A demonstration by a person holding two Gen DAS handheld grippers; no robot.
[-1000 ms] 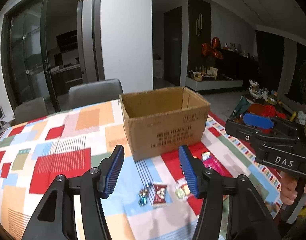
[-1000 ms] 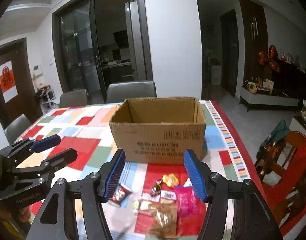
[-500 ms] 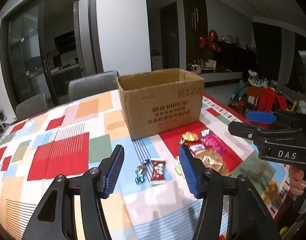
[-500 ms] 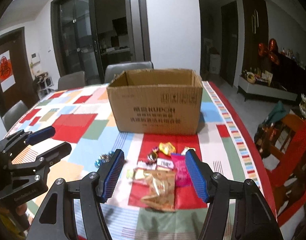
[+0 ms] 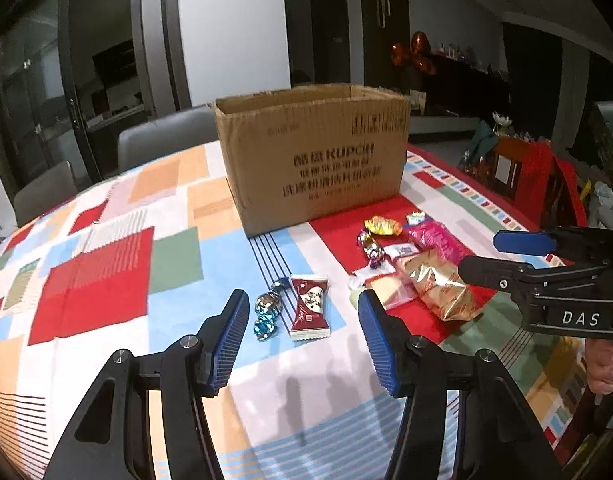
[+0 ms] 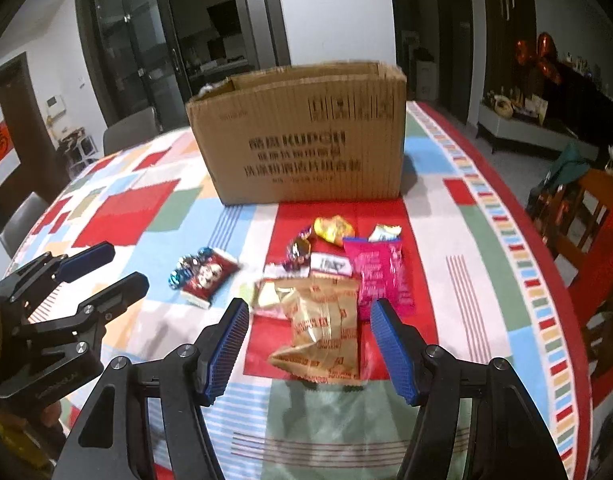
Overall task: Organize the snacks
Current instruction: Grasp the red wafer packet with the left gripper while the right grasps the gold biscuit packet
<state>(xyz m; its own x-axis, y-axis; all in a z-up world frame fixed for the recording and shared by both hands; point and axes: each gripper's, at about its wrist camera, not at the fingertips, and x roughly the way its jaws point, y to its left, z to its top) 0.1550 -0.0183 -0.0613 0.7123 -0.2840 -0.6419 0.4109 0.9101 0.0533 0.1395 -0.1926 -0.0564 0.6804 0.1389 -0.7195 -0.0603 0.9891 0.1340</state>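
Observation:
An open brown cardboard box (image 5: 314, 156) (image 6: 302, 140) stands on the patchwork tablecloth. Before it lie loose snacks: a red packet (image 5: 309, 306) (image 6: 208, 276), blue foil candies (image 5: 266, 312), a gold bag (image 6: 324, 328) (image 5: 438, 284), a pink packet (image 6: 378, 276), a yellow sweet (image 6: 332, 229). My left gripper (image 5: 302, 332) is open and empty, just above the red packet and blue candies. My right gripper (image 6: 310, 340) is open and empty, over the gold bag. Each gripper also shows in the other's view (image 6: 94, 276) (image 5: 506, 256).
Grey chairs (image 5: 162, 140) stand behind the table. The table's right edge (image 6: 546, 264) runs close to a wooden chair with red cloth (image 6: 586, 216). Glass doors and a white pillar are beyond.
Both grippers have come lower and closer to the snacks. The box and snacks look larger and nearer. Both jaws stay open.

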